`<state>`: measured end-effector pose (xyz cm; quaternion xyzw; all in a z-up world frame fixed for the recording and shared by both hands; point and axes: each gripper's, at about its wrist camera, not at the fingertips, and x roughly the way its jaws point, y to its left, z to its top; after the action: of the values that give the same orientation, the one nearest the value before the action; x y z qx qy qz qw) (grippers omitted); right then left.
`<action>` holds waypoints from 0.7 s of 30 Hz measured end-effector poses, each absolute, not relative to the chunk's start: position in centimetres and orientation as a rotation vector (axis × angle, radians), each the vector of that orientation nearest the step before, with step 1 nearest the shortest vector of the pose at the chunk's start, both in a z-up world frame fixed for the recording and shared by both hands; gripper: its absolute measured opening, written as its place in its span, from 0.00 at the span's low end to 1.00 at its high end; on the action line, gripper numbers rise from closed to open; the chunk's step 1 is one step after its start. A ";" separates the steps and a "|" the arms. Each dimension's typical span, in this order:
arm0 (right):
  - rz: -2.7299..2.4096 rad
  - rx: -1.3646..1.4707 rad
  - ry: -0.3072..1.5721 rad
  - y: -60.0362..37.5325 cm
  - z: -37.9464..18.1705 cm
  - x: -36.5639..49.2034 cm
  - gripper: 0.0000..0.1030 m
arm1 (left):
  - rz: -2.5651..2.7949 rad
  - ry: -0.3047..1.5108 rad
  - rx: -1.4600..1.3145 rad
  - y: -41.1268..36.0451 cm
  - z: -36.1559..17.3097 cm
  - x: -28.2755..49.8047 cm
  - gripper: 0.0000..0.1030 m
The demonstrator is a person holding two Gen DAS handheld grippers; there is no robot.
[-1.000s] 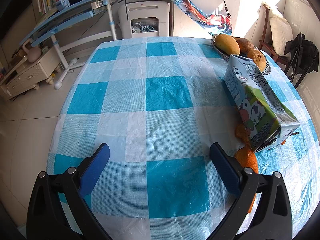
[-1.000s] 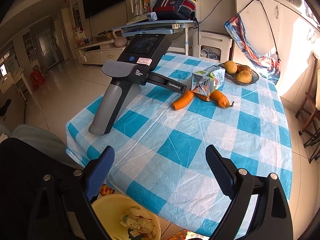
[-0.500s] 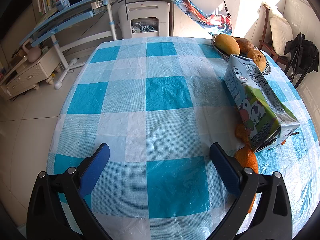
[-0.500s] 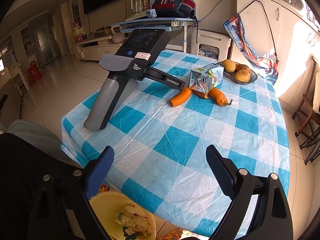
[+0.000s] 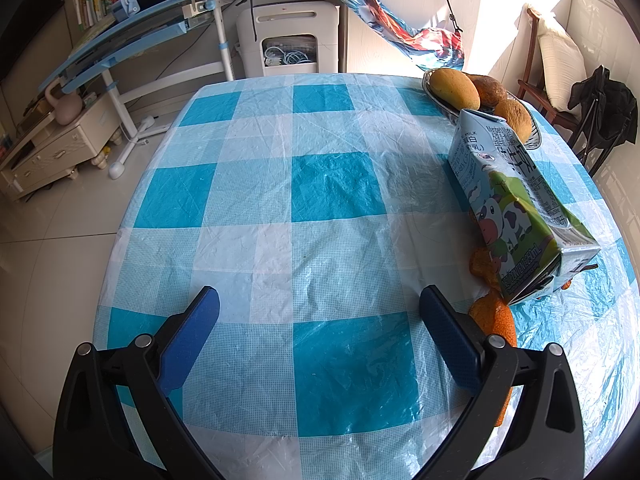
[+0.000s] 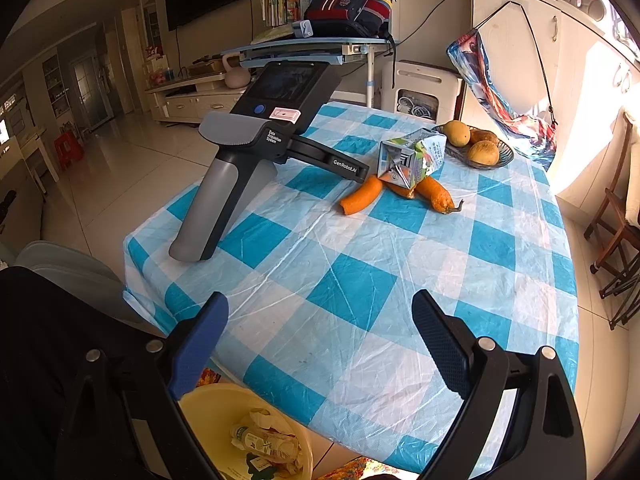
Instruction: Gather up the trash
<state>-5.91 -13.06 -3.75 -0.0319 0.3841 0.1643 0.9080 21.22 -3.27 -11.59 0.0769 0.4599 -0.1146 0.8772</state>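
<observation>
A milk carton (image 5: pixel 516 208) lies on its side on the blue-checked table (image 5: pixel 320 200), resting on orange peels (image 5: pixel 494 320). It also shows in the right wrist view (image 6: pixel 412 158) with the peels (image 6: pixel 360 200) under it. My left gripper (image 5: pixel 320 300) is open and empty, resting on the table left of the carton; its body (image 6: pixel 256 148) shows in the right wrist view. My right gripper (image 6: pixel 320 308) is open and empty above the table's near edge. A yellow trash bin (image 6: pixel 248 432) with trash in it stands below, beside the table.
A bowl of fruit (image 6: pixel 476 148) sits behind the carton, also in the left wrist view (image 5: pixel 480 96). A wooden chair (image 6: pixel 616 216) stands to the right of the table. A blue desk (image 5: pixel 132 36) and a white unit (image 5: pixel 288 40) stand beyond the far edge.
The right gripper has drifted slightly closer to the table and higher. The left gripper has not moved.
</observation>
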 end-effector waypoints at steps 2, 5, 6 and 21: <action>0.338 -0.045 0.790 -13.2 -3.4 -5.8 0.87 | -0.239 0.959 0.160 -3.3 -11.6 21.2 0.94; 0.337 0.005 0.773 -13.5 -2.5 -5.6 0.87 | -0.239 0.960 0.161 -3.2 -11.6 21.2 0.94; 0.339 0.024 0.765 -13.7 -2.4 -5.6 0.87 | -0.239 0.959 0.160 -3.3 -11.6 21.2 0.94; 0.315 0.185 0.786 -17.8 -2.1 -3.5 0.87 | -0.239 0.959 0.161 -3.3 -11.6 21.2 0.94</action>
<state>-3.47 -17.76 -2.12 0.0895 0.3809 0.1526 0.9075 21.22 -3.26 -11.60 0.0770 0.4599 -0.1146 0.8772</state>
